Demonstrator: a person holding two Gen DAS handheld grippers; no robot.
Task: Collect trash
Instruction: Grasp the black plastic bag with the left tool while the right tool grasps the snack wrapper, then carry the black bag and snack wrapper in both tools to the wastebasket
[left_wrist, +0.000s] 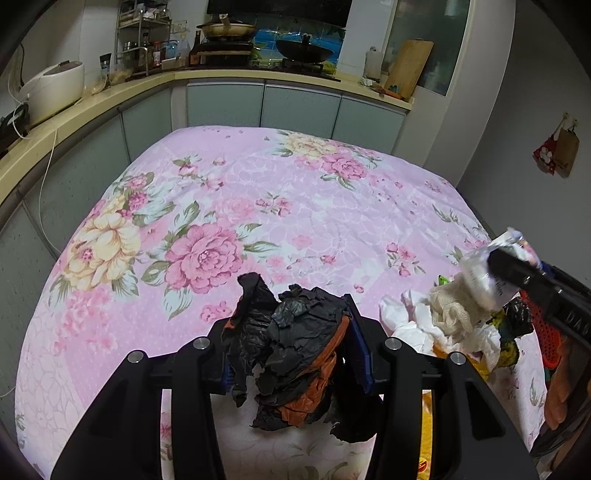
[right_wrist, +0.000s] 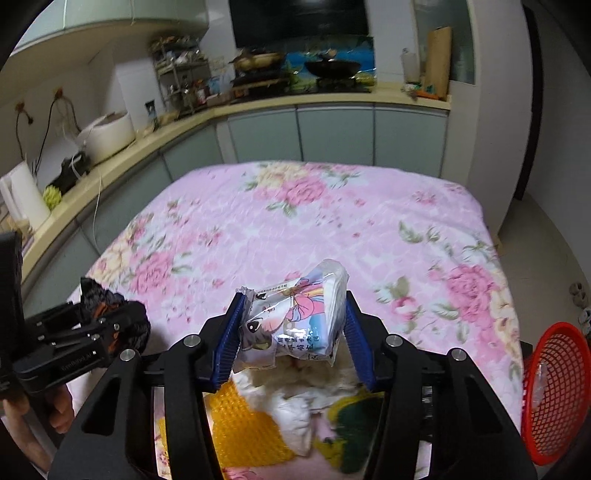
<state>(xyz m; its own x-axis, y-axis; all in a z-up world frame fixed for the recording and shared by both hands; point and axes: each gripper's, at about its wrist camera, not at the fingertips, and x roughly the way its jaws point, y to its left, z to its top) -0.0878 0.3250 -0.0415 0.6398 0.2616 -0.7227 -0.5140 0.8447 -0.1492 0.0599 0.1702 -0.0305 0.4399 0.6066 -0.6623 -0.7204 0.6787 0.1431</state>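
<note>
- my left gripper (left_wrist: 291, 332) points down at a slant over the near edge of the table, its blue pads pinching a crumpled black and orange bag (left_wrist: 295, 347) that bulges above and hangs below the fingers.
- my right gripper (right_wrist: 291, 332) slants down the same way, off to the right of the left one; its jaws are clamped on a printed snack wrapper (right_wrist: 295, 317), lifted clear of the cloth.
- under the right gripper lies the trash pile (right_wrist: 291, 410): white crumpled paper, a yellow mesh piece, something dark green.
- the pink flowered tablecloth (left_wrist: 258, 192) is bare from the grippers out to its far edge, giving wide room ahead.
- a red mesh basket (right_wrist: 554, 391) stands at the table's right edge, just beside the right gripper.
- the kitchen counter (left_wrist: 110, 96) runs along the left and far sides, close to the table's edges.
- a hand (right_wrist: 55, 413) shows under the left gripper's body in the right wrist view.
</note>
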